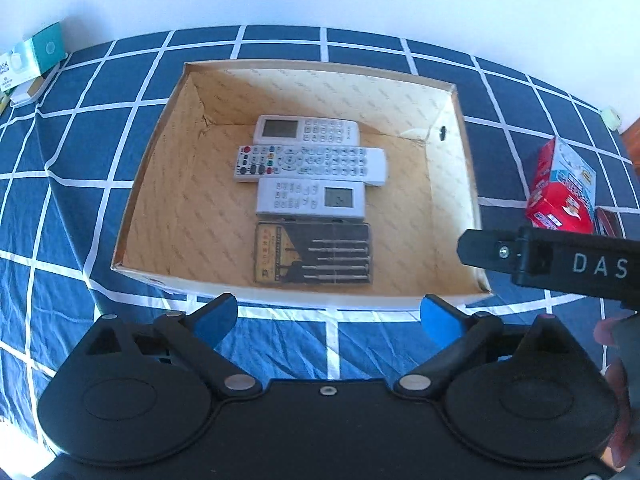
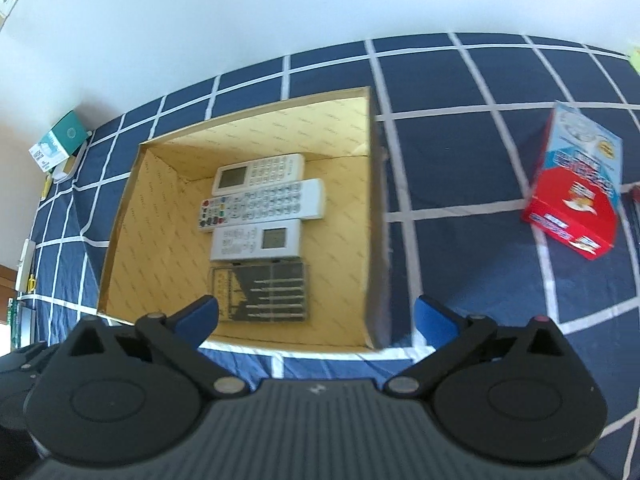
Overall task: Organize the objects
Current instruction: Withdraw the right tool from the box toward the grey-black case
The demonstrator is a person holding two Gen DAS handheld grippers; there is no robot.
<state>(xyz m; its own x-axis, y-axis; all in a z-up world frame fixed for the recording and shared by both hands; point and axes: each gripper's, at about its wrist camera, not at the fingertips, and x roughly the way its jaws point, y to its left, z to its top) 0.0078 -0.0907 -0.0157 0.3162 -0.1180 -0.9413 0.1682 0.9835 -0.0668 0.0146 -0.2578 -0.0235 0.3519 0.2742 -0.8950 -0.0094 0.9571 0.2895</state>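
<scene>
Both claws are spread wide with nothing between their pads: the left claw (image 1: 328, 316) hangs over the near rim of the open cardboard box (image 1: 132, 184), the right claw (image 2: 316, 320) over the box's near right corner. Inside the box three remotes (image 1: 310, 164) and a flat tool case (image 1: 314, 254) lie in a tidy row, long axes running side to side. On the checked cloth, the red carton (image 2: 572, 208) stands well apart to the right of the box, nearer the right claw, so I judge it the likely next pick.
</scene>
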